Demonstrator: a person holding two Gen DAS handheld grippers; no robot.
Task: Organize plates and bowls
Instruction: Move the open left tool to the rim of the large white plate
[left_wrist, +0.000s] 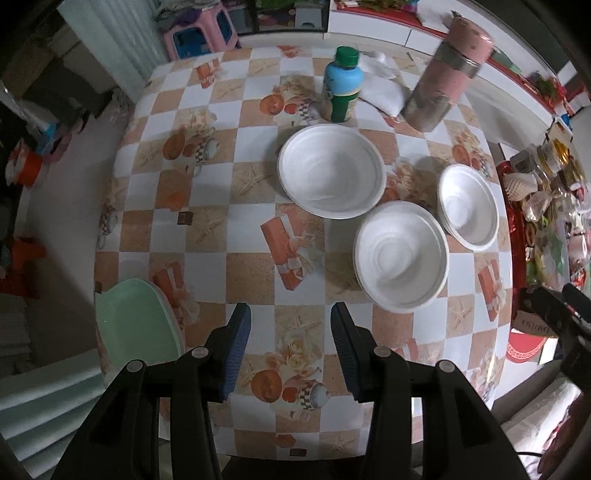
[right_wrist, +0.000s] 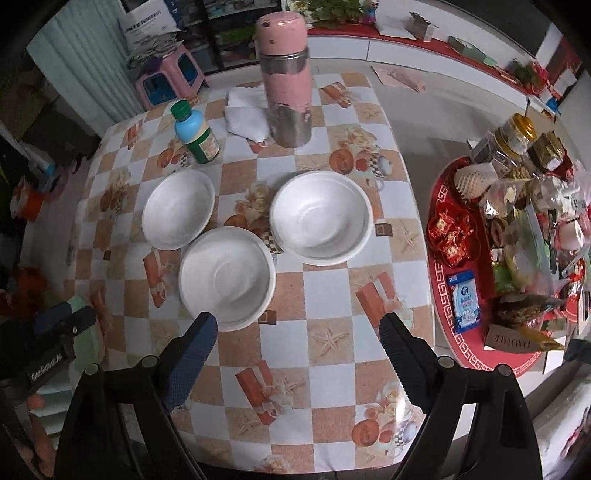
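Three white foam bowls sit on the checkered table (left_wrist: 229, 206), all clustered on the near side of the pink thermos (right_wrist: 286, 79), which I'll use as the anchor here. The biggest bowl (left_wrist: 331, 170) is closest to the thermos in the left wrist view, just in front of it and right by the green-capped bottle (left_wrist: 341, 88). A second bowl (left_wrist: 401, 256) sits further toward the cameras from the thermos, its rim looking like it touches or slightly overlaps the big one's edge. The smaller bowl (left_wrist: 468, 207) is off to the thermos's near right in the left view; it looks like a stack of a few, judging by the layered rims, though I can't say for sure.

A white cloth (right_wrist: 245, 112) lies crumpled right beside the thermos, between it and the bottle.

Left gripper (left_wrist: 291, 347): fingers spread moderately apart, nothing between them, hovering over the table's near edge, well short of the bowls. Right gripper (right_wrist: 298, 345): opened wide, also holding nothing, with its left fingertip (right_wrist: 201, 332) right at the rim of the nearest bowl; can't tell if it's actually touching.

A mint green plate (left_wrist: 138, 321) pokes past the table's near-left corner, far from the thermos. A red tray (right_wrist: 448, 295) of snacks sits on a separate surface to the thermos's right.
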